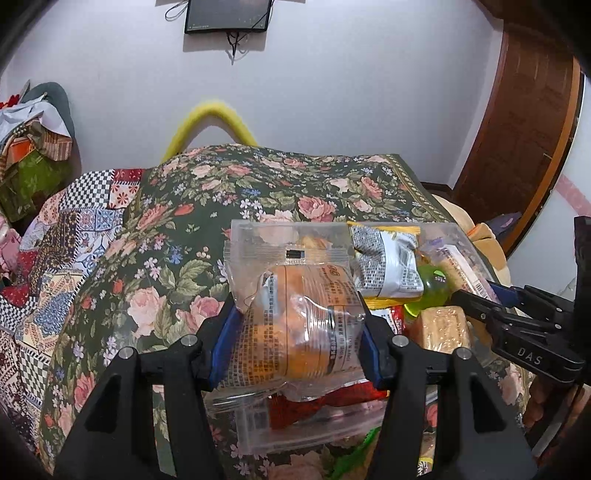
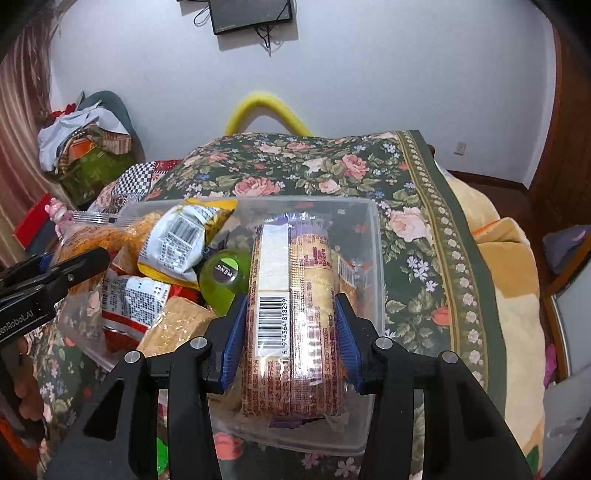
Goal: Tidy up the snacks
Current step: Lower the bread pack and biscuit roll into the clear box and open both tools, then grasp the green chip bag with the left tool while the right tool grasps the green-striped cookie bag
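Observation:
My left gripper is shut on a clear-wrapped orange bread pack, held above the left part of a clear plastic box. My right gripper is shut on a long biscuit roll with a barcode, held over the box's right side. In the box lie a yellow-and-white snack bag, a green jelly cup, a red packet and a wrapped tan cake. The right gripper's arm shows at the right of the left wrist view.
The box stands on a floral green cloth over a bed or table. A patchwork quilt lies to the left, a beige blanket to the right. A yellow hoop rises behind, and a dark screen hangs on the wall.

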Tool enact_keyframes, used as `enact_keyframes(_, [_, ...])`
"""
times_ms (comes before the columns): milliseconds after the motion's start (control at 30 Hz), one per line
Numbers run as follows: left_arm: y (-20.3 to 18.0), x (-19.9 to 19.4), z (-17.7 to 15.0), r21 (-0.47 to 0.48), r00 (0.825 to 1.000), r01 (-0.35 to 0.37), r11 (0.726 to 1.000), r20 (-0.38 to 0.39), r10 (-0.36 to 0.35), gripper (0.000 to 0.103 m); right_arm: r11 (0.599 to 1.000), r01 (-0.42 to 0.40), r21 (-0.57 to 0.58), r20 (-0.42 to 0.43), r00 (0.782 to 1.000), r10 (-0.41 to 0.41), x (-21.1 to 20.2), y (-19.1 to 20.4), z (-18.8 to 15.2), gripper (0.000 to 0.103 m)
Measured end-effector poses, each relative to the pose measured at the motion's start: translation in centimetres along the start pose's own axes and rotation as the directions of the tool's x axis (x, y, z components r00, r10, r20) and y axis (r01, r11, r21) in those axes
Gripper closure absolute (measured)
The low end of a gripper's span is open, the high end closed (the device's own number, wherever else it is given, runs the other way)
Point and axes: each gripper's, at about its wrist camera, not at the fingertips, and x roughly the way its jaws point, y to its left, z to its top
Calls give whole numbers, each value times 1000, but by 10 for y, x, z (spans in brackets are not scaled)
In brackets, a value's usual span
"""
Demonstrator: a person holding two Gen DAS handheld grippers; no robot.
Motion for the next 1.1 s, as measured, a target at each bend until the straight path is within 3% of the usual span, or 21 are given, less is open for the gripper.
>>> enact_keyframes(367, [-1, -5, -4, -11, 1000, -5, 1000, -22, 4, 42, 1000, 2, -8, -3, 1000, -2, -11, -2, -4, 59])
enact_keyframes(600, [-4, -31, -8, 2, 1000, 1, 1000, -4, -1, 36, 1000, -28, -12, 19, 999, 28, -35, 3, -9, 58])
enact_keyframes(700, [-3, -43, -10, 2, 1000, 3, 1000, -1, -3, 36, 999, -40, -30, 31, 999, 41, -49, 9, -12, 53])
enact_keyframes(833, [0, -60, -19, 4, 1000, 11, 1000, -5, -11, 33, 996, -78, -41, 37, 996, 80, -61, 16, -20, 39])
enact_keyframes(967, [4, -73, -34, 27, 1000, -1, 1000, -17, 2, 29, 992, -113, -65, 19, 993, 114, -66, 28, -32, 37])
enact_keyframes(1100, [9, -78, -51, 43, 999, -29, 999, -29, 30, 19, 988, -136, -79, -13, 991, 135, -58, 41, -45, 27])
